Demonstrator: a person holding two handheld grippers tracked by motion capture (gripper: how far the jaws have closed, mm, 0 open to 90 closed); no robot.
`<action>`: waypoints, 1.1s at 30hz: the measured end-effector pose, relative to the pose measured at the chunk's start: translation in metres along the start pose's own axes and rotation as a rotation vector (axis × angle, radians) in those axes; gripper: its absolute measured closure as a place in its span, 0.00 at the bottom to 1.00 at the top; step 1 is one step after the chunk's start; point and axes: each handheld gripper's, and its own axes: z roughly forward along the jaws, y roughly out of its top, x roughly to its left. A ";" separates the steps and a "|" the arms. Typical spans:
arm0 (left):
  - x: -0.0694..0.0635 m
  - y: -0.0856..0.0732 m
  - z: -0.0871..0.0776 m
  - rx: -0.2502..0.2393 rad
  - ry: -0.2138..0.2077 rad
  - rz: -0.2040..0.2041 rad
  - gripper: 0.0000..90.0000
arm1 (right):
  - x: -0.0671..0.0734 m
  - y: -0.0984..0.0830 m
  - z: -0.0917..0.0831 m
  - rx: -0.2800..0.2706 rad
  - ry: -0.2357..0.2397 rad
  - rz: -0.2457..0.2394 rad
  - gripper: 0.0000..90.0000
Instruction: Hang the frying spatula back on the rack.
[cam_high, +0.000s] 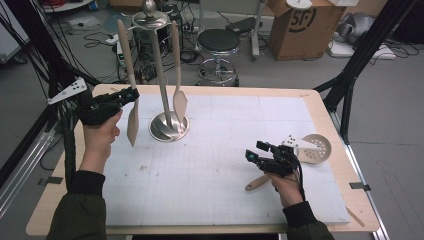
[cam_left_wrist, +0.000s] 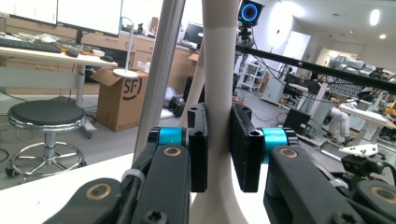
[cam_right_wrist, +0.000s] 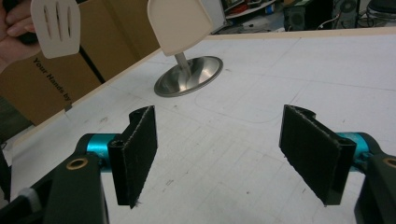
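Observation:
My left gripper (cam_high: 131, 95) is shut on the handle of a beige slotted spatula (cam_high: 133, 125), which it holds upright at the table's left. The handle (cam_left_wrist: 218, 84) is pinched between the pads, and its top reaches close to the top ring of a metal utensil stand (cam_high: 169, 127). A solid beige spatula (cam_high: 179, 100) hangs from that stand, its blade just above the round base (cam_right_wrist: 189, 77). My right gripper (cam_high: 252, 152) rests low at the right, jaws wide open over bare mat (cam_right_wrist: 219, 154). Beside its hand lies a round perforated wooden skimmer (cam_high: 315, 147).
A white gridded mat (cam_high: 225, 200) covers the wooden table. Behind the table stand a black stool (cam_high: 218, 42) and a cardboard box (cam_high: 305, 25). A black frame leg (cam_high: 350, 75) slants down at the right, and cables lie on the floor at the left.

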 end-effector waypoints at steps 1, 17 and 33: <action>0.001 -0.001 0.001 0.000 -0.002 -0.002 0.87 | 0.000 0.000 0.000 0.000 0.001 -0.001 0.31; 0.005 -0.019 0.013 -0.051 -0.052 -0.036 0.87 | 0.000 0.000 0.000 -0.002 0.000 -0.002 0.31; 0.010 -0.006 0.015 0.014 -0.019 -0.004 0.87 | 0.001 -0.001 0.001 0.001 -0.002 -0.007 0.31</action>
